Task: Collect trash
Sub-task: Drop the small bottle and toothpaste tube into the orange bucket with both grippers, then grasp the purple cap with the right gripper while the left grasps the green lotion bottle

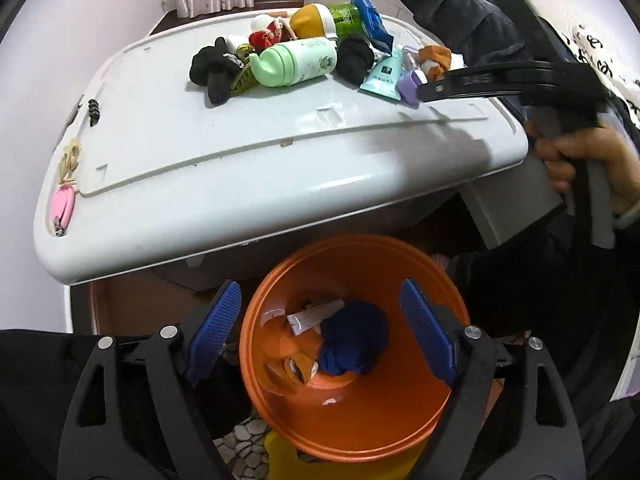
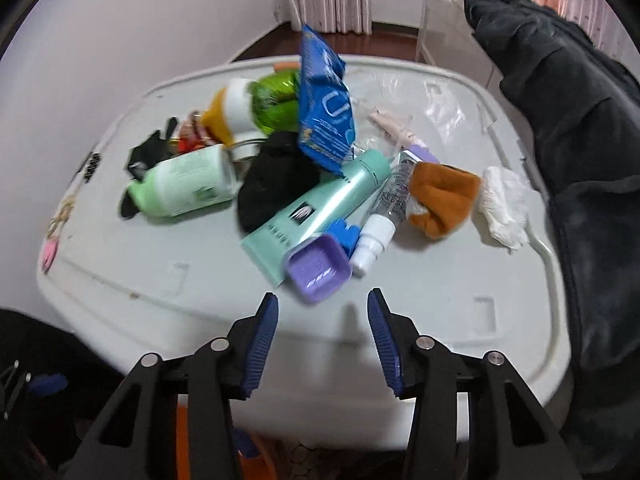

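Orange bin (image 1: pixel 352 412) on the floor, just below the near edge of the white table (image 1: pixel 248 168). Inside the bin: a crumpled blue cloth (image 1: pixel 354 344) at the bottom, a white scrap (image 1: pixel 316 314) beside it toward the table, and an orange-patterned piece (image 1: pixel 298 366) on the opposite side.

Left gripper (image 1: pixel 320 332) hangs directly over the bin mouth, jaws spread wide, blue pads clear of everything, nothing between them.

Right gripper (image 2: pixel 323 340) hovers above the table's near edge, jaws parted and empty. Just beyond its tips: a small purple tray (image 2: pixel 318 274), tilted, leaning on a mint tube (image 2: pixel 316 210). A clear spray bottle (image 2: pixel 384 216) with a white cap lies beside the tube, on the side away from the bin. A blue clip-like piece (image 2: pixel 344 234) sits between tray and bottle; what it is cannot be told.

Farther across the table from the bin: black cloth (image 2: pixel 276 182), a blue foil packet (image 2: pixel 326 114) standing up over it, a pale green bottle (image 2: pixel 188 184) on its side, a green crinkled wrapper (image 2: pixel 276 98), an orange-brown sock (image 2: pixel 444 196), and a white crumpled tissue (image 2: pixel 504 204) next to the sock.

In the left wrist view, a person's hand (image 1: pixel 580 160) grips the right gripper's handle beside the table's corner.
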`<state>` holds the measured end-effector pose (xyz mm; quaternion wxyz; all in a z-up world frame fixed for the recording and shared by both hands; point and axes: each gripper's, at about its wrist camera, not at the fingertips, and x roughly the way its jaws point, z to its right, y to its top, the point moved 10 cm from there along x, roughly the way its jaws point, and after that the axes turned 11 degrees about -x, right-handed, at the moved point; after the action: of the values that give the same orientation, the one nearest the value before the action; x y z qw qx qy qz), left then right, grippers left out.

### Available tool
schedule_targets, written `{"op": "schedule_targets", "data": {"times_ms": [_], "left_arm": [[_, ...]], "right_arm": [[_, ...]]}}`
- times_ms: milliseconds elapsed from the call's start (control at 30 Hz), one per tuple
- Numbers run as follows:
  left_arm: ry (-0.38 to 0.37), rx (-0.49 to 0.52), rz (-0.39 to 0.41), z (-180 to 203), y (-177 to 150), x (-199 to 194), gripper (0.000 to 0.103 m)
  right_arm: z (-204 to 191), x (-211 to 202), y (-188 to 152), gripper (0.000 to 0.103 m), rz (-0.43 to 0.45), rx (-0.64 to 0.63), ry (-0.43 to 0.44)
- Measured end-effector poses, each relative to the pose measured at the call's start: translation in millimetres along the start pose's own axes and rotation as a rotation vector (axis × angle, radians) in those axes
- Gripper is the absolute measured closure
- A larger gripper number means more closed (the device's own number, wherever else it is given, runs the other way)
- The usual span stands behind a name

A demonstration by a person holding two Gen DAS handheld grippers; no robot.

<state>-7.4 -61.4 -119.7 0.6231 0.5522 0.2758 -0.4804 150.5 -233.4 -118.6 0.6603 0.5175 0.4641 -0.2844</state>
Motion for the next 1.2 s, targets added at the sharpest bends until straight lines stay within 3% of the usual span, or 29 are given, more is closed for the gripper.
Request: {"op": "schedule_targets", "data": {"times_ms": [133, 167, 333, 433, 567, 700, 800, 900, 1067, 1133, 1200], "left_arm": [[-0.009, -0.017, -0.001, -1.4, 2.5, 3.3, 0.023], [-0.007, -0.019, -0.003, -1.6, 3.0, 4.5, 0.023], [0.009, -0.02, 0.0, -3.8, 2.6, 6.7, 0.023], [0.02, -0.019, 0.014, -3.0, 8.8, 5.4, 0.023], [0.052, 0.015, 0.094, 6.2, 44.7, 3.9, 0.023], [0.154, 0.171, 0.212, 30.0, 101.0, 18.6, 0.023], [0.226, 0.29, 0.253, 40.0, 135.1, 36.5, 0.023], [0.265, 0.383, 0.254, 42.1, 165.4, 55.6, 0.023], [0.217, 0.443, 0.159, 37.6, 190.8, 99.2, 0.024], [0.254, 0.464, 0.165, 35.1, 193.3, 110.6, 0.033], [0.297, 0.492, 0.224, 34.2, 197.0, 114.8, 0.04]], "right_arm": [[3.4, 24.3, 7.1, 0.063, -0.031, 0.042, 0.058], [4.6, 26.1, 11.6, 0.067, -0.016, 0.035, 0.04], [3.7, 27.6, 15.6, 0.069, -0.006, 0.02, 0.004], [0.8, 7.2, 11.6, 0.069, 0.029, 0.049, 0.049], [-6.1, -41.9, -1.4, 0.069, 0.119, 0.1, 0.15], [4.3, -70.2, -18.7, 0.068, 0.197, 0.12, 0.107], [14.1, -73.3, -28.9, 0.068, 0.205, 0.143, 0.098], [23.3, -72.3, -28.0, 0.068, 0.209, 0.184, 0.126], [22.5, -66.6, -21.8, 0.068, 0.207, 0.211, 0.164], [17.3, -64.6, -17.9, 0.068, 0.205, 0.198, 0.166], [12.4, -63.3, -16.2, 0.068, 0.202, 0.183, 0.164]]}}
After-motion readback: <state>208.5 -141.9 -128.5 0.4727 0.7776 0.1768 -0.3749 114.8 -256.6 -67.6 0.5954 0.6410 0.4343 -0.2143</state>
